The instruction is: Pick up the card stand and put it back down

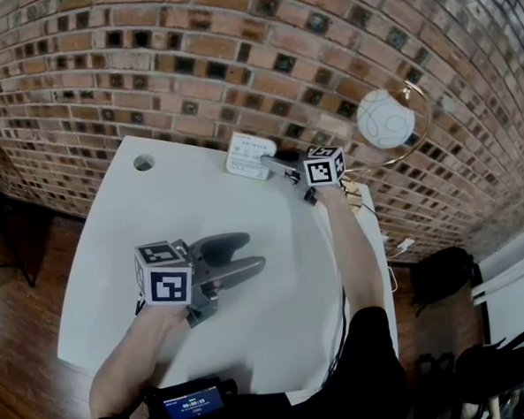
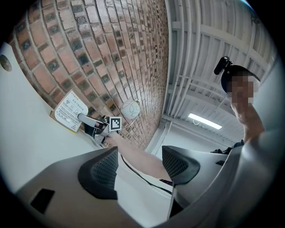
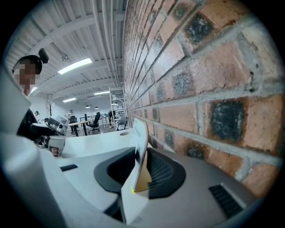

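— While right gripper (image 3: 141, 167) is listed, what sits between its fingers?
— Item: card stand (image 3: 140, 142), clamped edgewise, brick wall (image 3: 213, 89) alongside; bench (image 1: 278, 327) contact unclear. Item: left gripper (image 1: 254, 252), fingers apart, empty.

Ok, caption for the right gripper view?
Right gripper closed on the card stand, seen edge-on beside the brick wall.

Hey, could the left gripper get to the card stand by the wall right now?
Probably yes, but awkwardly. The table between the left gripper and the card stand is bare, yet the right gripper clamps the stand from one side, and the brick wall stands right behind it.
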Action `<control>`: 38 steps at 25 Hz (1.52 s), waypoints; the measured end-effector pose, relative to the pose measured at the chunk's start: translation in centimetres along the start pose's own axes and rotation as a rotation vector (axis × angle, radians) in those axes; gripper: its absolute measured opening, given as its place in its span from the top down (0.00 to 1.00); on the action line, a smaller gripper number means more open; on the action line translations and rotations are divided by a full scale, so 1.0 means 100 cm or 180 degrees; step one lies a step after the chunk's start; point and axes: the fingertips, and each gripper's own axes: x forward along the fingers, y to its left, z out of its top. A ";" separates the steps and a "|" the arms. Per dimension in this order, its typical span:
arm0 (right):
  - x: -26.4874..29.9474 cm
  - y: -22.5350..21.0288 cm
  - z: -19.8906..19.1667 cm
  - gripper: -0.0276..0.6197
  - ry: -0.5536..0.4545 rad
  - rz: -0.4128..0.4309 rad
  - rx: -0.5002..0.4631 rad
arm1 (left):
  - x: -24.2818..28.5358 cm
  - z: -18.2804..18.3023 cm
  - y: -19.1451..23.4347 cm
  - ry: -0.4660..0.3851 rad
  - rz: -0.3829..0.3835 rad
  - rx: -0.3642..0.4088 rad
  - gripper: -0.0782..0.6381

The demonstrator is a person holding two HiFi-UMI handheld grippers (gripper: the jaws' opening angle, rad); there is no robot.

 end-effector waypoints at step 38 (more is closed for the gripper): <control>-0.106 0.097 0.032 0.80 -0.0430 -0.1016 0.0100 | -0.003 -0.005 -0.008 0.0129 -0.0180 0.0124 0.47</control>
